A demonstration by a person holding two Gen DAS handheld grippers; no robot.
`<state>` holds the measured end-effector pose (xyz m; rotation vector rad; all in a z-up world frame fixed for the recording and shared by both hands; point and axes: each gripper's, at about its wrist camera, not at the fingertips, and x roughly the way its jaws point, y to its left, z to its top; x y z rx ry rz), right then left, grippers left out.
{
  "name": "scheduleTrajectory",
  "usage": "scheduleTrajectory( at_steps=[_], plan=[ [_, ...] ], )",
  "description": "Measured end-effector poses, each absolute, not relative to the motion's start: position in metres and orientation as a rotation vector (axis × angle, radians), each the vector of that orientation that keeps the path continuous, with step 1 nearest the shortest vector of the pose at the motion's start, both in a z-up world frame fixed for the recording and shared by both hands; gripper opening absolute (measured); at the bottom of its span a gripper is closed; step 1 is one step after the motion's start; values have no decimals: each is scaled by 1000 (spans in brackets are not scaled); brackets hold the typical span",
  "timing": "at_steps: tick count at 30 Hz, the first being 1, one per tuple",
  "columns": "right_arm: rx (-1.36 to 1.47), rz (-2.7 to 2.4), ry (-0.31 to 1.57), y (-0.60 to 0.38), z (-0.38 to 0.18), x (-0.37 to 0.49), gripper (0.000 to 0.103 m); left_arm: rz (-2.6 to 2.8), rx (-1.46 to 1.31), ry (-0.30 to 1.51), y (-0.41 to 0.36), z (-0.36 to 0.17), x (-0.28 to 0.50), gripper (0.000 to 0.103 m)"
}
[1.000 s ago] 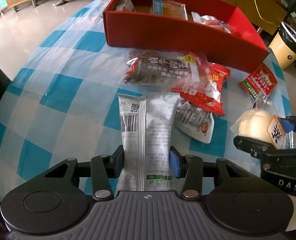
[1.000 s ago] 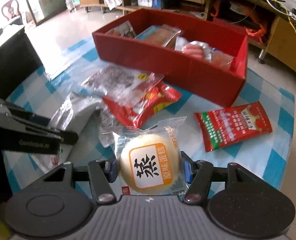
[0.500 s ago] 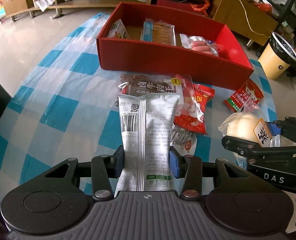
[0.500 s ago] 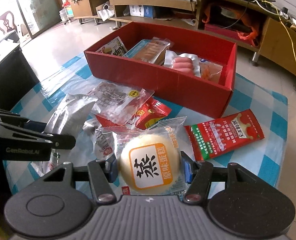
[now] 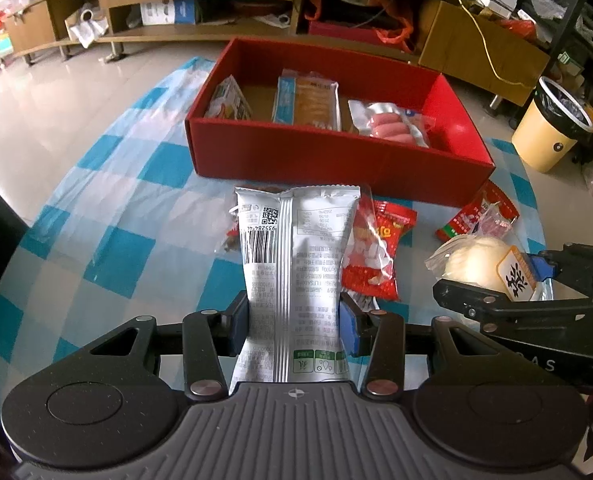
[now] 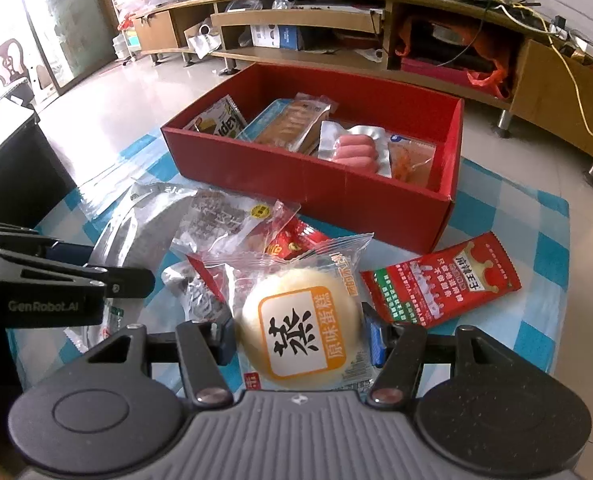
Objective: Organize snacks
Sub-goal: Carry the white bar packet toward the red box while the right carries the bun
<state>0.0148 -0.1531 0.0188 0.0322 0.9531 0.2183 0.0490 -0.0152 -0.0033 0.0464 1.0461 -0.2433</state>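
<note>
My left gripper [image 5: 292, 320] is shut on a silver snack packet [image 5: 296, 264] and holds it above the table. My right gripper [image 6: 300, 338] is shut on a wrapped steamed cake [image 6: 300, 328], also raised; the cake shows in the left wrist view [image 5: 480, 264] too. A red box [image 5: 336, 156] [image 6: 308, 180] stands at the far side of the table and holds a biscuit pack [image 5: 308, 98], a sausage pack [image 5: 388, 128] and other snacks. A clear packet [image 6: 232, 220], red packets [image 5: 376, 248] and a red sachet [image 6: 440, 284] lie on the checked cloth.
The table has a blue and white checked cloth [image 5: 108, 208]. A yellow bin [image 5: 552, 128] stands on the floor at the right. Low wooden shelves [image 6: 296, 36] run along the back wall. A dark cabinet [image 6: 16, 168] is at the left.
Both grippers have risen and drawn back with their packets, so the red box's inside and the room behind show more. The grips have not changed.
</note>
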Motion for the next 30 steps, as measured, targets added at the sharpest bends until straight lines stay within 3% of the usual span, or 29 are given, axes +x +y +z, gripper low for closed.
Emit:
scheduleTrajectory(
  at_steps=[30],
  plan=[
    [120,180,865,-169,48,41,59,-249,35,954,-32,26,84,53]
  ],
)
